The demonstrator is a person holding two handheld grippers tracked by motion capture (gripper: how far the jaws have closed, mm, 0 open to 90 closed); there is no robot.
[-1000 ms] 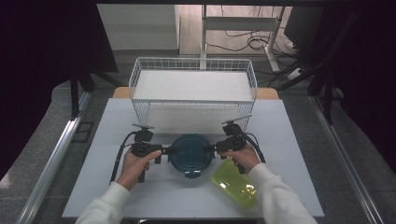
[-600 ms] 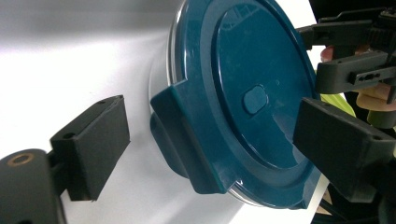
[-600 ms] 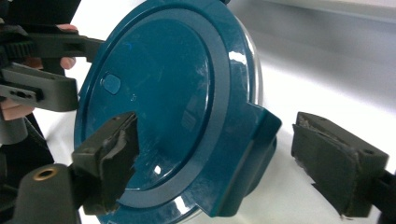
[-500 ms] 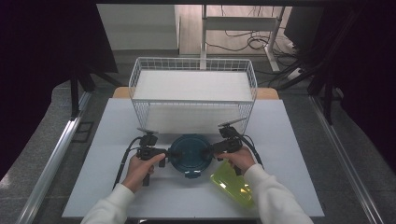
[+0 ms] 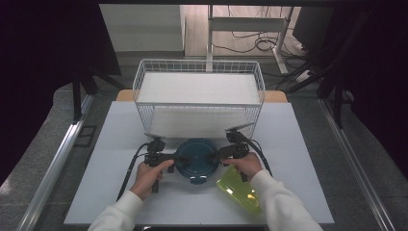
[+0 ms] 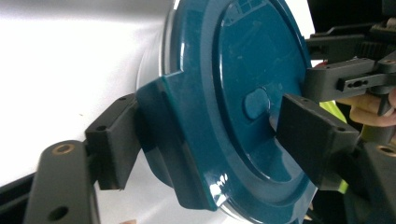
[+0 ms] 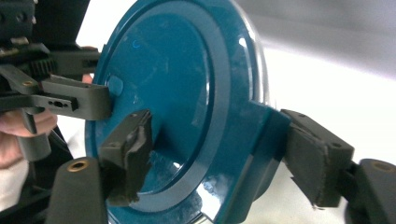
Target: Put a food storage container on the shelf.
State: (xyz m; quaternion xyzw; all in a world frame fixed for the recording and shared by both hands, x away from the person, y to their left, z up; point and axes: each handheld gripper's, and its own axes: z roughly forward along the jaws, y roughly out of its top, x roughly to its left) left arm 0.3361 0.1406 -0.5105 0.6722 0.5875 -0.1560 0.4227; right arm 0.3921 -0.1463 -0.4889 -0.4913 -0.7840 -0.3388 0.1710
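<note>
Teal lidded container (image 5: 196, 157) sits on the white desk (image 5: 298, 159), just in front of the wire basket (image 5: 199, 91) and roughly centred on the basket's width. All places below are given rel. to that container.

Left gripper (image 5: 169, 158) comes in at the container's left side, right gripper (image 5: 223, 153) at its right side; both held level, pointing inward at each other w/ the container between them. A hand (image 5: 146, 174) holds the left one, another hand (image 5: 245, 164) the right one, white sleeves behind.

Left gripper view: container's lid (image 6: 243, 93) seen edge-on and tilted by the camera's roll. A side tab of the lid lies between the jaws; one pad (image 6: 116, 140) is against the tab's outer face, the other pad (image 6: 313, 135) lies over the lid top near a small oval bump. Jaws have just been closing, w/ the tab between them. Looks like a grip on the container, not a loose gap.

Right gripper view: same story on the opp. side. One pad (image 7: 128, 149) rests on the lid (image 7: 163, 93) top, the other pad (image 7: 315, 158) against the outer face of that side's tab. Jaws have just been closing, tab between them; reads as grasping the container.

Yellow-green translucent bottle (image 5: 239, 188) lies on the desk in front-right of the container, just beside it, partly under the right forearm.
</note>
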